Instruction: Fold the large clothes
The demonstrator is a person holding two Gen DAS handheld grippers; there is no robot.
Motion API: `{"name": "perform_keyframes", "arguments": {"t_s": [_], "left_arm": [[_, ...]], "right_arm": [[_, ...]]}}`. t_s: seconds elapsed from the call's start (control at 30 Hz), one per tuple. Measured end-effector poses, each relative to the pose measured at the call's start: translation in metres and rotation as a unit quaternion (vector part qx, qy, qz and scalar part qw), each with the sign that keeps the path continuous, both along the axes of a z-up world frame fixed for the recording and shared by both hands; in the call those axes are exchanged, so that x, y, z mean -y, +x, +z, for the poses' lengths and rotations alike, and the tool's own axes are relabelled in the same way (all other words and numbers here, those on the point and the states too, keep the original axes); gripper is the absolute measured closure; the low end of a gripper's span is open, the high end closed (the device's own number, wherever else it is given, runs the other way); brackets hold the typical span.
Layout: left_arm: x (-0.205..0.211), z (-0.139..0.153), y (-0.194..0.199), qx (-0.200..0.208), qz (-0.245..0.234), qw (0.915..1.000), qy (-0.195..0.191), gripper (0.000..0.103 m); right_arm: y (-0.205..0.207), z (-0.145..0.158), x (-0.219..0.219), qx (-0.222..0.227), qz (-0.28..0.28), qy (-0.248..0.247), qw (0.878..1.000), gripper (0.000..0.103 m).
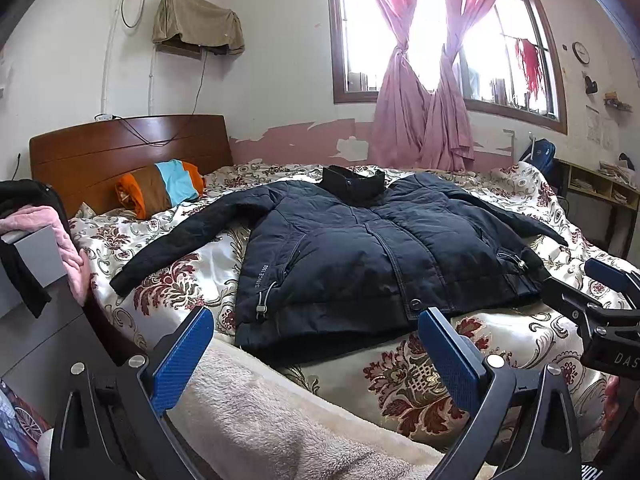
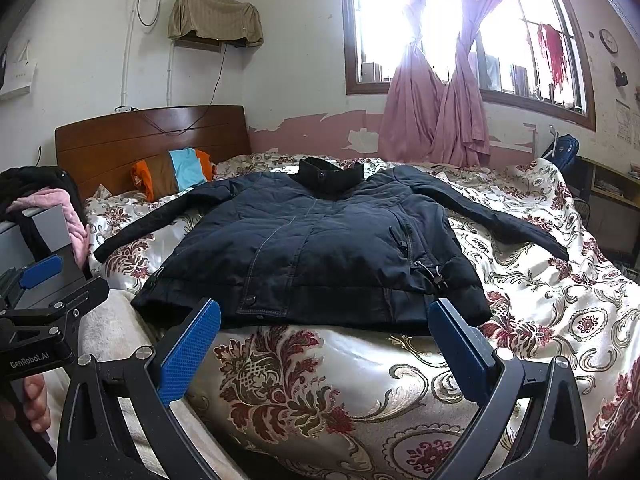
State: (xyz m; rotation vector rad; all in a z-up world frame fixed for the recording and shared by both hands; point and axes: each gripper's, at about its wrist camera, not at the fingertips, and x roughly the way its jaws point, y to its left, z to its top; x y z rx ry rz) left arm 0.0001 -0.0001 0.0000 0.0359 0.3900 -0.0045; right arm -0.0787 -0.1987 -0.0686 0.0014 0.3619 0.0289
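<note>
- Two grippers are hovering at the near edge of the bed, and I am holding one in each hand, both pointing toward the jacket [image 1: 372, 248].
- I am looking at the dark jacket lying flat and face up on the flowered bedspread [image 2: 560, 300], collar toward the window [image 1: 440, 32], hem toward me, both sleeves spread out to the sides.
- My left gripper [image 1: 316, 356] is sitting just short of the hem, near the jacket's left front corner, above a beige fleecy blanket [image 1: 280, 420] and the bedspread.
- Its blue fingers [image 1: 184, 360] are standing wide apart, gripping nothing and touching no cloth that I can see.
- My right gripper [image 2: 326, 344] is hanging just in front of the hem as well, roughly centred on the jacket's lower edge.
- Its blue fingers [image 2: 460, 344] are also spread wide, with nothing between them; the fingertips are lining up with the hem, but I cannot tell whether they are touching it.
- I am seeing each gripper at the edge of the other's view, side by side and apart.
- Beyond the jacket, a striped orange, brown and blue pillow [image 1: 164, 188] is leaning by the wooden headboard [image 1: 120, 148], and pink curtains [image 2: 440, 112] are hanging knotted at the window.
</note>
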Motion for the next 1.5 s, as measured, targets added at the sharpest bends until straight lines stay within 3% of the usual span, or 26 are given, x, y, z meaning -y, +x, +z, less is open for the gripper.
{"name": "perform_keyframes", "arguments": {"t_s": [1.5], "left_arm": [[-0.0001,-0.0001,0.0003,-0.003,0.001,1.0,0.0,0.0]], "right_arm": [[0.0045,-0.0033,-0.0039,-0.012,0.003,0.002,1.0,0.001]]}}
